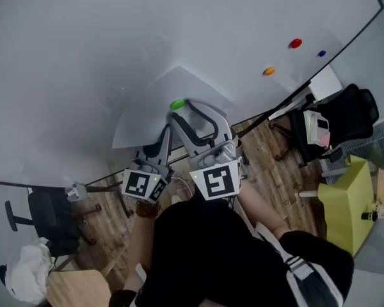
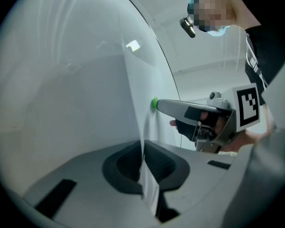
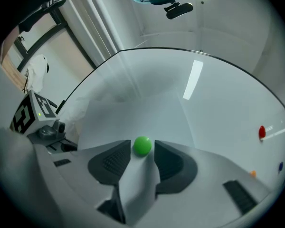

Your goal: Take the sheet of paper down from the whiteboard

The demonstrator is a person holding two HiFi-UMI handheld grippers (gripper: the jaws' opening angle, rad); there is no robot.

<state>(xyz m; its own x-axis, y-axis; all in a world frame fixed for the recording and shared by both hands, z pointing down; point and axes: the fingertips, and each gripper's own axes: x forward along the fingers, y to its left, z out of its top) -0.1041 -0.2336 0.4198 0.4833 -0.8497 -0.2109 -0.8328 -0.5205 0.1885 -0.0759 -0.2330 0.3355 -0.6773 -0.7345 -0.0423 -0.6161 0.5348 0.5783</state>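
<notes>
A white sheet of paper (image 1: 147,117) hangs on the whiteboard (image 1: 83,56) under a green magnet (image 1: 177,104). My left gripper (image 1: 166,128) is shut on the sheet's lower edge; in the left gripper view the paper (image 2: 149,186) runs between the jaws of the left gripper (image 2: 143,163). My right gripper (image 1: 184,109) points at the board. Its jaws are open, and the green magnet (image 3: 142,146) sits between the tips of the right gripper (image 3: 142,152), the pads just off it. The left gripper view shows the right gripper (image 2: 180,109) from the side, its tip at the magnet (image 2: 155,103).
Red (image 1: 296,43), orange (image 1: 269,71) and blue (image 1: 321,54) magnets sit on the board to the right. Below it are a black office chair (image 1: 345,117), a yellow-green cabinet (image 1: 345,203), another chair (image 1: 45,222) and a wooden floor.
</notes>
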